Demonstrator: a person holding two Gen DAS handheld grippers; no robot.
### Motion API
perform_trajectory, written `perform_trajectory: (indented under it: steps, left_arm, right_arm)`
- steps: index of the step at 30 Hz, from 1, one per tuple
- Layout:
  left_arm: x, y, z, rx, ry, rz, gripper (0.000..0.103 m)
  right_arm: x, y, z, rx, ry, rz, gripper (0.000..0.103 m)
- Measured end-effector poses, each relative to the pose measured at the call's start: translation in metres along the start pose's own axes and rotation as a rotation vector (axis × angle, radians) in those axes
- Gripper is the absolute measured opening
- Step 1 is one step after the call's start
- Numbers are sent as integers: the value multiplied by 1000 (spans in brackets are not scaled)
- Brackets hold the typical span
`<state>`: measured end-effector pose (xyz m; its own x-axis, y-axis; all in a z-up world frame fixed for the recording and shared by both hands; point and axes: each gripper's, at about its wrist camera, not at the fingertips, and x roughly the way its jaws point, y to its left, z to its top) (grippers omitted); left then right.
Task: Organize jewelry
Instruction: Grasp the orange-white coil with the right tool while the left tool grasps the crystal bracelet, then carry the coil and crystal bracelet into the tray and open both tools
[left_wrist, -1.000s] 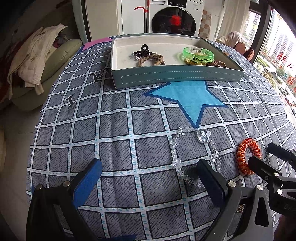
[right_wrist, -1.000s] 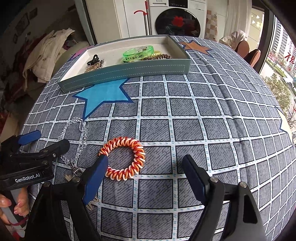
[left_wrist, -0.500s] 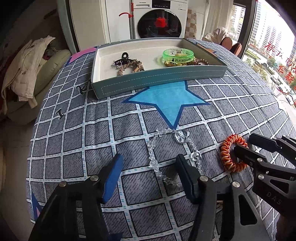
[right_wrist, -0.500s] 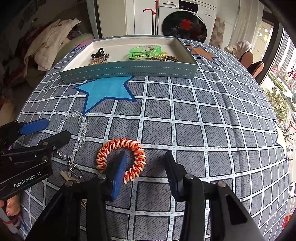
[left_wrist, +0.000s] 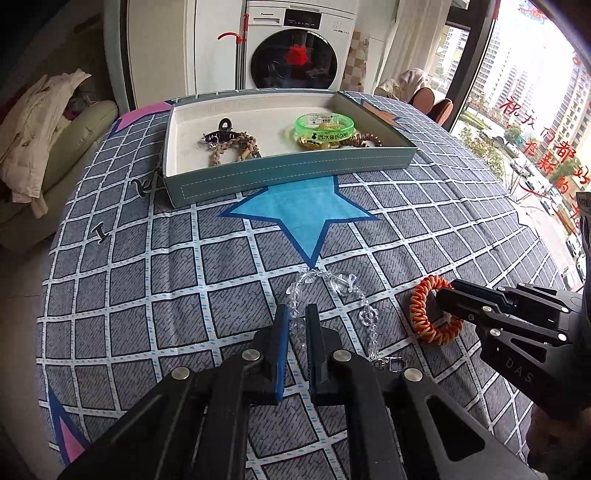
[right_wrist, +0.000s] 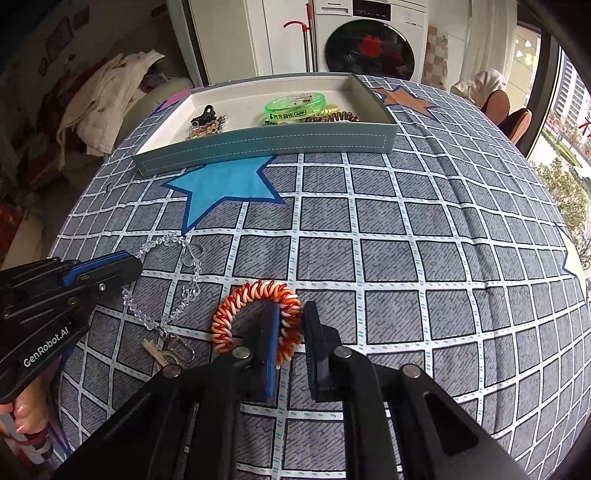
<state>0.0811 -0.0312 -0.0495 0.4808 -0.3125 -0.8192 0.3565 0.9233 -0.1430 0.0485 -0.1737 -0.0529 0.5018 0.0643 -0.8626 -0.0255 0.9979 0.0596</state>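
Note:
A clear bead chain (left_wrist: 334, 284) with a clasp and key (right_wrist: 164, 350) lies on the checked cloth. My left gripper (left_wrist: 295, 314) is shut on the chain's near side; it also shows in the right wrist view (right_wrist: 135, 264). An orange-and-white spiral hair tie (right_wrist: 243, 301) lies to the right of the chain. My right gripper (right_wrist: 291, 314) is shut on the tie's right side, and it shows in the left wrist view (left_wrist: 441, 295). A grey-blue tray (left_wrist: 280, 179) at the back holds a green bangle (left_wrist: 325, 123), a braided bracelet (left_wrist: 232, 146) and a black claw clip (left_wrist: 224, 125).
The table carries a grey checked cloth with a blue star (left_wrist: 306, 214) in front of the tray. A washing machine (left_wrist: 299, 48) stands behind the table. A sofa with clothes (left_wrist: 33, 125) is at the left. Chairs (left_wrist: 428, 101) stand at the far right.
Both grippers have moved forward and closed: the left onto the bead chain, the right onto the spiral hair tie. Both items still lie on the cloth.

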Motion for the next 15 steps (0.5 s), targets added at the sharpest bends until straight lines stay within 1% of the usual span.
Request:
perform_trajectory:
  steps: [7,15]
  left_arm:
    - [-15,2,11,-7,-39,-20,28]
    - [-31,-1,26,-3,-87,-36,28]
  right_arm:
    - [-16,-18,7,50,-36,16,14]
    - [-27,-22,22,75,-69,42,14]
